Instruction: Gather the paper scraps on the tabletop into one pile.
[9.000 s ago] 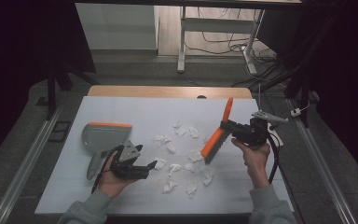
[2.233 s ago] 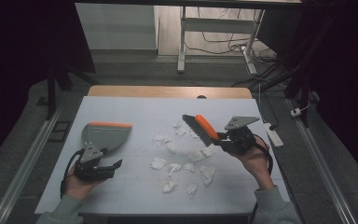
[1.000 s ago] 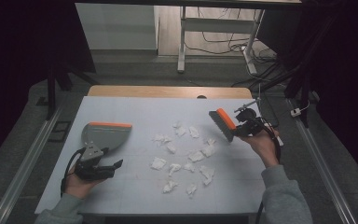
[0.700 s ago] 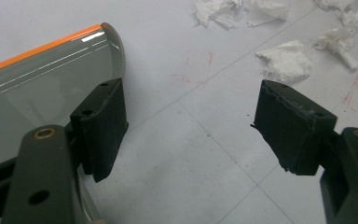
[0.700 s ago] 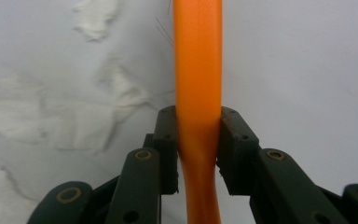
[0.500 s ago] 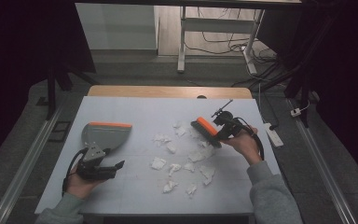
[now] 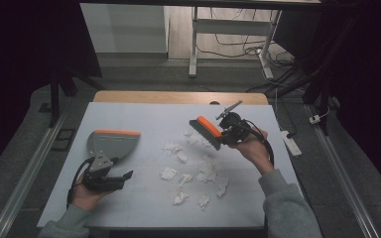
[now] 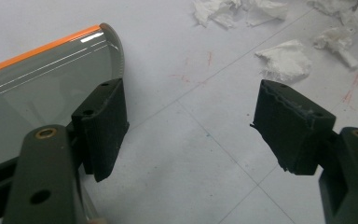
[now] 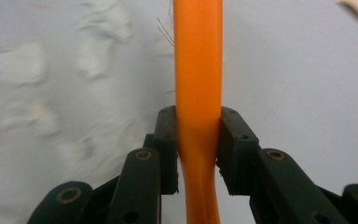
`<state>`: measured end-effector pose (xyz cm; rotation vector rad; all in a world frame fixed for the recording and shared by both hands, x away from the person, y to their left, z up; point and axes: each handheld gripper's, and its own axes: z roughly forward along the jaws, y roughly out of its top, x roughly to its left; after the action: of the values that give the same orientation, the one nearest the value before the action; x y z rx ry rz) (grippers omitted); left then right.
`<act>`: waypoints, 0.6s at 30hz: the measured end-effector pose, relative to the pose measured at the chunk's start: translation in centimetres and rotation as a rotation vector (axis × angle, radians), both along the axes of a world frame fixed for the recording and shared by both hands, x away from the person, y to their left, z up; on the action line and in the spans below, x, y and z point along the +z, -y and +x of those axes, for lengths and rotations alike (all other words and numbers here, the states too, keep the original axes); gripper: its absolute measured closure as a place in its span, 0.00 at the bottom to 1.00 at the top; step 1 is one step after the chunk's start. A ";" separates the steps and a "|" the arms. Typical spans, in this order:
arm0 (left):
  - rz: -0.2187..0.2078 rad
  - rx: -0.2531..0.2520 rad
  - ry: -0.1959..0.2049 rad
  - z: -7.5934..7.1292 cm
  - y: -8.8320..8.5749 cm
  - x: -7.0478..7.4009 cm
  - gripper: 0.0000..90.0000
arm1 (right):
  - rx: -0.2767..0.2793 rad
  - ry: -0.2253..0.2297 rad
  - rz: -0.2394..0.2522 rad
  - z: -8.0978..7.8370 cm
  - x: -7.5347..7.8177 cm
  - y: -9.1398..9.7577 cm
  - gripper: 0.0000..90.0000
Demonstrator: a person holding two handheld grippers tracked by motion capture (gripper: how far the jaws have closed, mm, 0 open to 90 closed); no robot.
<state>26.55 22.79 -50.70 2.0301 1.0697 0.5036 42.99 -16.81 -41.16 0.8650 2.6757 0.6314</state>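
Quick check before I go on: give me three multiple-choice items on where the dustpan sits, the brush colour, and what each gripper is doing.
1. The dustpan lies
A. left of the paper scraps
B. right of them
C. on top of them

2. The brush back is
A. blue
B. orange
C. green

3. The grippers:
A. both open
B. left shut on the dustpan
C. right gripper shut on the brush, left gripper open

Key: 1 A, the high view shows the dustpan on the table's left; 2 B, orange strip in the high view; 3 C, the fingers clamp the orange handle, while the left ones stand wide apart.
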 end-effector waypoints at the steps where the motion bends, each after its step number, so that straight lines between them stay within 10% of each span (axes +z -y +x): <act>1: -0.001 0.002 0.002 0.0 0.0 0.0 0.30 | -0.010 0.008 -0.007 0.8 -0.2 -0.3 0.79; 9: 0.008 0.005 -0.001 0.0 -0.1 -0.1 0.30 | 0.002 0.024 -0.135 7.0 -2.2 -3.2 0.79; 18: 0.005 0.017 0.009 -0.1 -0.3 -0.2 0.31 | 0.061 0.000 -0.163 8.4 -3.4 -4.3 0.79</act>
<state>26.49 23.11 -50.90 2.0223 1.0822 0.5243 51.40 -12.48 -44.53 0.7426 2.7164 0.4181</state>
